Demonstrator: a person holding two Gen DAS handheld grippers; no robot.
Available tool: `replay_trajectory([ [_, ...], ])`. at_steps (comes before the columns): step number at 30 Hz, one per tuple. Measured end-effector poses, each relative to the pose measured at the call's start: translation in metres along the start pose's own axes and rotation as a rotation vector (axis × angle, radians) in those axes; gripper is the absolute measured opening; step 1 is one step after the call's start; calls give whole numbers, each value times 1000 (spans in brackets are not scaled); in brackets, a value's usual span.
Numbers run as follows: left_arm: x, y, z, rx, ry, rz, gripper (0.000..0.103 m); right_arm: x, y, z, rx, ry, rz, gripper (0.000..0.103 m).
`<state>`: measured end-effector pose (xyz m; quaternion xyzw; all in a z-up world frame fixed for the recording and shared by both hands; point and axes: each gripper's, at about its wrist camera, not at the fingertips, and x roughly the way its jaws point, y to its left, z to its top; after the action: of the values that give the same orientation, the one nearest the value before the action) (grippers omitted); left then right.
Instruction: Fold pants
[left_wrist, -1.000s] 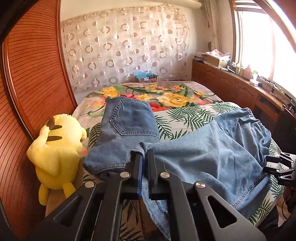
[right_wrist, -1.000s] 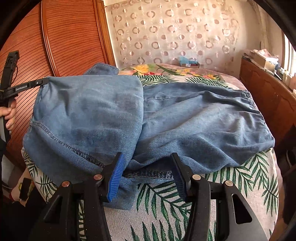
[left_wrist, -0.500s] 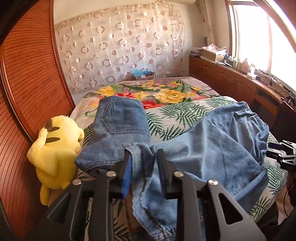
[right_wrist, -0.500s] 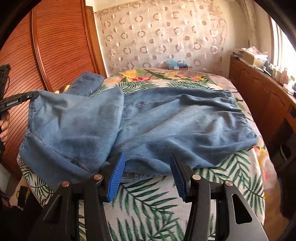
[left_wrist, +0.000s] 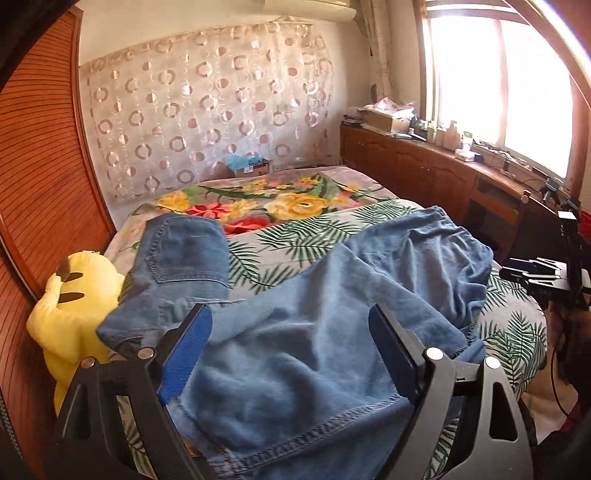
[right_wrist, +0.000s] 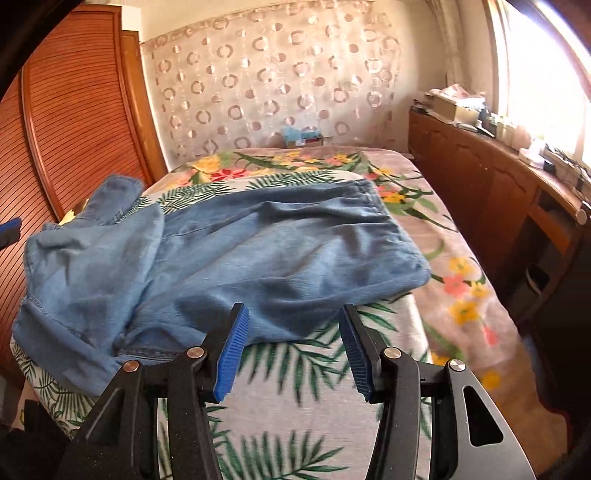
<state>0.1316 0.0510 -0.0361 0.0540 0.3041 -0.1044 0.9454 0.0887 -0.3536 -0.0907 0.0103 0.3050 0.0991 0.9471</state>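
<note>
Light blue denim pants (left_wrist: 332, 317) lie on the bed, their hem end folded over loosely at the near left, a back pocket (left_wrist: 184, 251) showing beyond. My left gripper (left_wrist: 291, 354) is open and empty just above the folded hem. In the right wrist view the pants (right_wrist: 258, 258) spread across the bed with the folded flap (right_wrist: 85, 280) at left. My right gripper (right_wrist: 291, 347) is open and empty, just short of the pants' near edge. The right gripper also shows at the far right of the left wrist view (left_wrist: 532, 273).
The bed carries a leaf-and-flower cover (right_wrist: 295, 406). A yellow plush toy (left_wrist: 70, 314) sits at the bed's left edge against the wooden wardrobe (left_wrist: 37, 206). A wooden cabinet (right_wrist: 480, 177) with clutter runs along the window side. A box (left_wrist: 247, 166) stands at the bed's head.
My left gripper opened and let go of the pants hem, which dropped onto the bed. My right gripper, open throughout, drew back from the pants' edge.
</note>
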Motion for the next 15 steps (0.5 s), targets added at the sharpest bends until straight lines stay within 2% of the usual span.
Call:
replay_trajectory([
  [6, 16, -26, -16, 2, 37, -70, 87, 7, -30, 3, 49, 28, -53, 52],
  [15, 33, -44, -31, 15, 90, -110, 87, 39, -65, 27, 174, 98, -54, 52],
])
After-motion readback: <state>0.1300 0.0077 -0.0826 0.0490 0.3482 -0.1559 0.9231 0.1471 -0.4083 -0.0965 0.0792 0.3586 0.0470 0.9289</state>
